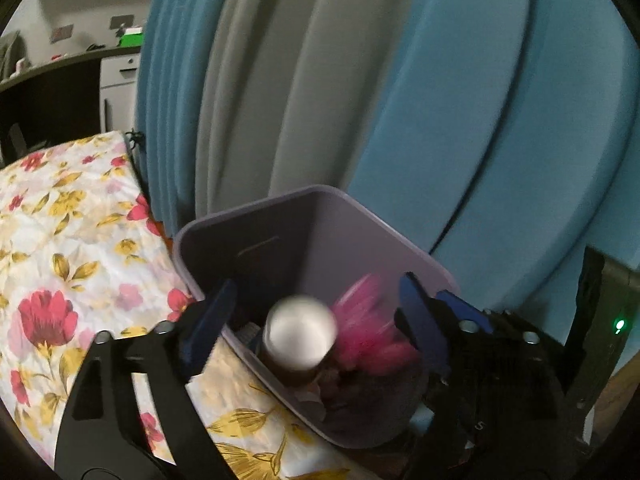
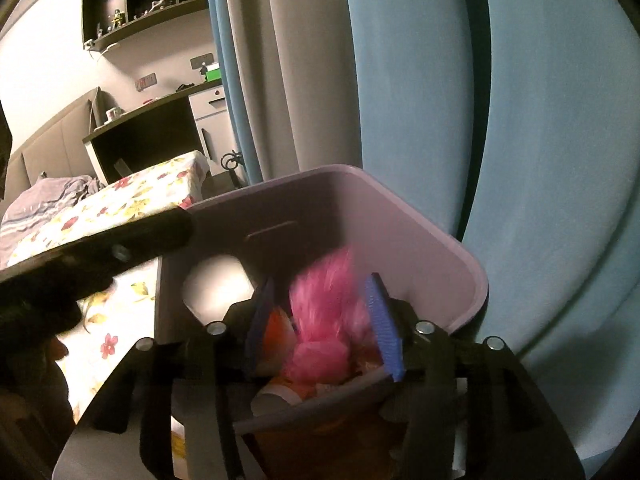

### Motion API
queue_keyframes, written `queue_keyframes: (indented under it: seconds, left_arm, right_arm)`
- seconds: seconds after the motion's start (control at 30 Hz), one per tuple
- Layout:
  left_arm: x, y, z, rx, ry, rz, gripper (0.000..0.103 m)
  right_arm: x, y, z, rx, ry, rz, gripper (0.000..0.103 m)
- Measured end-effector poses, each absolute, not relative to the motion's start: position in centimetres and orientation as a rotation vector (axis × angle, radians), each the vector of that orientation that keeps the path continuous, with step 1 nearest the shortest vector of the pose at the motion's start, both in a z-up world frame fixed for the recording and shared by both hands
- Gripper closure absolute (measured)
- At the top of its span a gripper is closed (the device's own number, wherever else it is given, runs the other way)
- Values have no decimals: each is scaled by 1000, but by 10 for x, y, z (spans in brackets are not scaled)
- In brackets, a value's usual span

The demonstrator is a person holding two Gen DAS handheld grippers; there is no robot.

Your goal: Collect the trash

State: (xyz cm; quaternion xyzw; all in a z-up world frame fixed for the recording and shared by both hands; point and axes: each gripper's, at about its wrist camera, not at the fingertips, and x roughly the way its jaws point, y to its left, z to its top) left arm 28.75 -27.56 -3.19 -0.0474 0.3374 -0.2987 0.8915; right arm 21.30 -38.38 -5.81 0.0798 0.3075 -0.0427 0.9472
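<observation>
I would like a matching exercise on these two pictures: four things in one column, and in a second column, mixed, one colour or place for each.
Things
1. bin
2. curtain
3. fluffy item
4. bedspread

Colour or place
A. floral, beside the bin
B. lilac, holding the trash
C. pink, inside the bin
D. blue and grey, behind the bin

Pairs: 1-B, 2-D, 3-C, 4-A
</observation>
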Motion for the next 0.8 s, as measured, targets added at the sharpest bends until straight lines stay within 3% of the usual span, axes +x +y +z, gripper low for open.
queue_keyframes:
  seconds: [0.13,0.17,0.3,0.43,0.8]
  left_arm:
    - [289,-260,-28,-108,698,-543,9]
    - [287,-256,-27,-94,690,-509,9]
    - [271,-234,-23,-28,641,-395,6]
    - [251,-209,-18,4,605,-315,6]
    - [186,-135,-3,11,537,-145,6]
  right_arm:
    - [209,-386,-58,157,624,-86,40]
    - [207,-386,-57,154,621,-88,32]
    - [197,-378,-48,125,576,-105,15]
    - [187,-360,-35,89,530,-112,5]
    - [165,-306,-13,88,474,-48,5]
